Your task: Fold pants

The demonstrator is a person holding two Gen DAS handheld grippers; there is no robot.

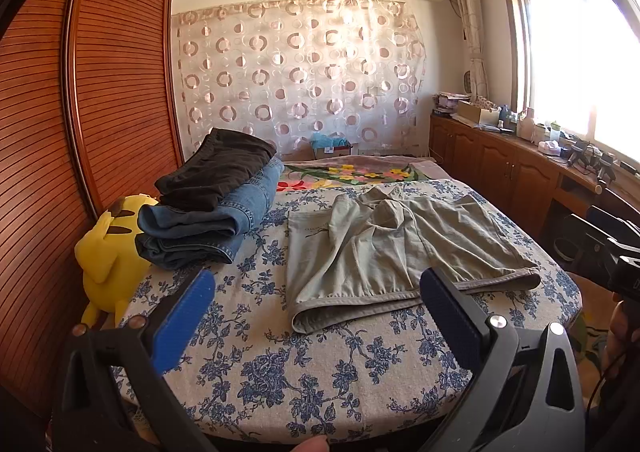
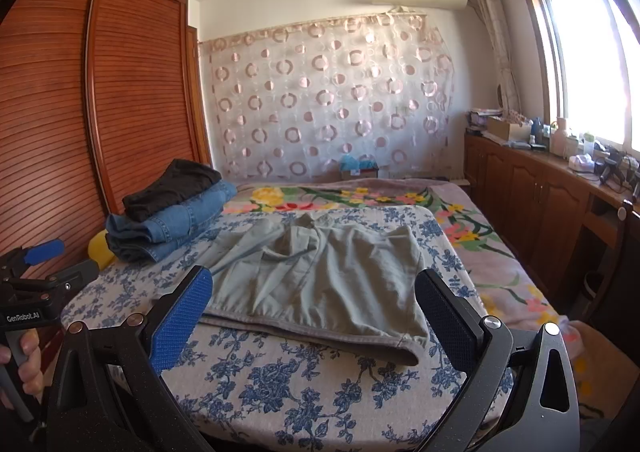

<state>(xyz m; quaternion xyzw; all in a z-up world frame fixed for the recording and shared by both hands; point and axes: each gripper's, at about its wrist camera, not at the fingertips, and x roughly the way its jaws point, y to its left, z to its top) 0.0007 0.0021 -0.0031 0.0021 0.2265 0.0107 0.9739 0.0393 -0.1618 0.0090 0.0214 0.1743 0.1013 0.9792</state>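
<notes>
Grey-green pants [image 1: 396, 248] [image 2: 316, 280] lie spread and a bit rumpled on the blue-flowered cloth [image 1: 280, 368] [image 2: 288, 384] over the bed, hem edge toward me. My left gripper [image 1: 320, 292] hovers open in front of that hem, nothing between its blue pads. My right gripper [image 2: 316, 292] also stands open just short of the pants' near edge, empty. The left gripper [image 2: 40, 256] shows at the left edge of the right wrist view, held by a hand [image 2: 24, 356]. The right gripper's black body [image 1: 612, 248] shows at the right edge of the left wrist view.
A stack of folded jeans [image 1: 216, 220] [image 2: 168, 228] topped by dark pants [image 1: 216, 172] [image 2: 172, 184] sits at the bed's left, beside a yellow plush toy [image 1: 108, 252]. A wooden wardrobe [image 1: 80, 112] lines the left; low cabinets [image 1: 500, 160] with clutter run under the window.
</notes>
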